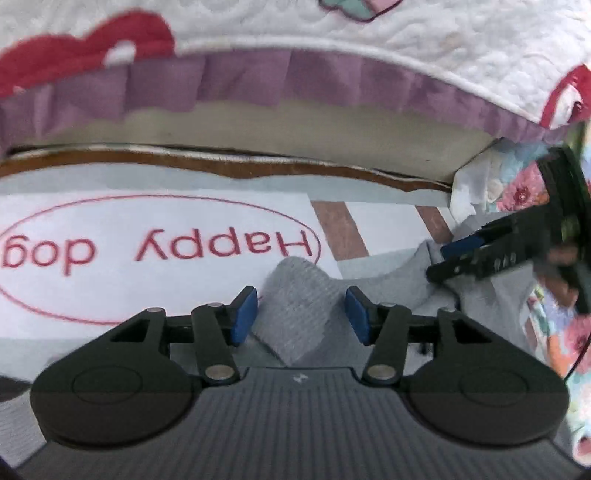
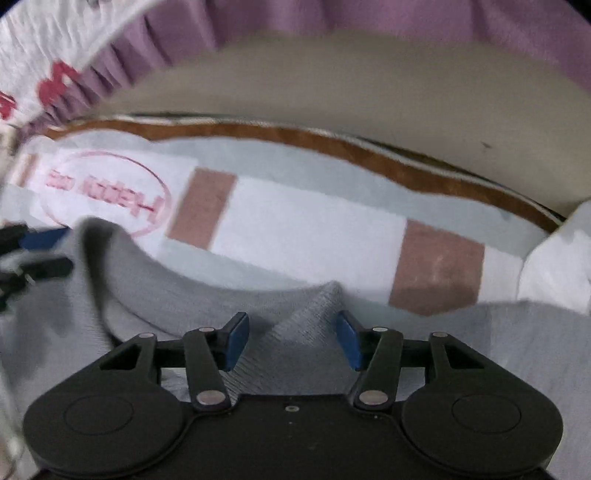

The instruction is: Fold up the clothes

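- Left wrist view: the left tool (image 1: 301, 314) stands with its blue pads (image 1: 243, 314) apart, a peak of the grey garment (image 1: 295, 295) rising between them with a gap showing on each side, so nothing is gripped. The garment lies on a mat (image 1: 155, 236) printed "Happy dog", in front of a bed (image 1: 332, 33) with a purple frill (image 1: 258, 85).
- Same view, right edge: the right tool (image 1: 443, 262) sits low over another part of the garment; whether it touches is unclear.
- Right wrist view: the right tool (image 2: 293, 339) is also spread, its pads (image 2: 349, 339) clear of a grey ridge (image 2: 314, 306) between them. The cloth runs left to the left tool (image 2: 40, 251), blurred at the edge.
- Judgement: this looks like a release, or the moment before a fresh pinch. To do it well, both tools should lift clear without snagging the knit, so the fold stays flat.
- Any new pinch should take an edge or corner, not the loose middle, with both sides level.
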The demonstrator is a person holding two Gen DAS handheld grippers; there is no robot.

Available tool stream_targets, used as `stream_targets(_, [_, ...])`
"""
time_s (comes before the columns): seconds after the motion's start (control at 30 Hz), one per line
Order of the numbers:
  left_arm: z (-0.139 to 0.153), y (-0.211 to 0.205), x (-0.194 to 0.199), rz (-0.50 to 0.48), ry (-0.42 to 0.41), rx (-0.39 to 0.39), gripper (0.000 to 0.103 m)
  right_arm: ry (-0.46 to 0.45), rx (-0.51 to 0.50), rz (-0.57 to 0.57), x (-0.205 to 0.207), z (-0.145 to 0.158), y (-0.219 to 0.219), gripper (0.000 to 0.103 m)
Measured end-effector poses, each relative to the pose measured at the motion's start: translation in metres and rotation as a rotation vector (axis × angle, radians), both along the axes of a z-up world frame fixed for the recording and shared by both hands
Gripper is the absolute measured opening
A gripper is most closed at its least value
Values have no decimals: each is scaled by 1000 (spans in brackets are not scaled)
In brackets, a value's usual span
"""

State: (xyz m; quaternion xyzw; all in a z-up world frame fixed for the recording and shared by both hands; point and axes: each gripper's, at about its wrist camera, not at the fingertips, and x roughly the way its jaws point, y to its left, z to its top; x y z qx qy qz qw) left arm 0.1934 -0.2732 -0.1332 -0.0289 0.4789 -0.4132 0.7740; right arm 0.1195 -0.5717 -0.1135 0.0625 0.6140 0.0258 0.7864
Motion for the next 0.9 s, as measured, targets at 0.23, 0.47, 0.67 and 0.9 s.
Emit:
stream_targets(0.23, [-9, -26, -12, -33, -19, 159, 67, -137, -94, -21, -26, -6, -14, 22])
stream_targets(0.47, [22, -35, -34, -21, -291, 220, 13, -419, -127, -134, -44, 3, -15, 12])
stream_targets(0.67, [24, -43, -33, 110, -411, 246, 13, -550, -249, -65, -16, 30, 6, 12])
stream_targets(0.9, [16, -48, -37, 195, -314, 325, 53, -470, -180, -111, -2, 3, 5, 53])
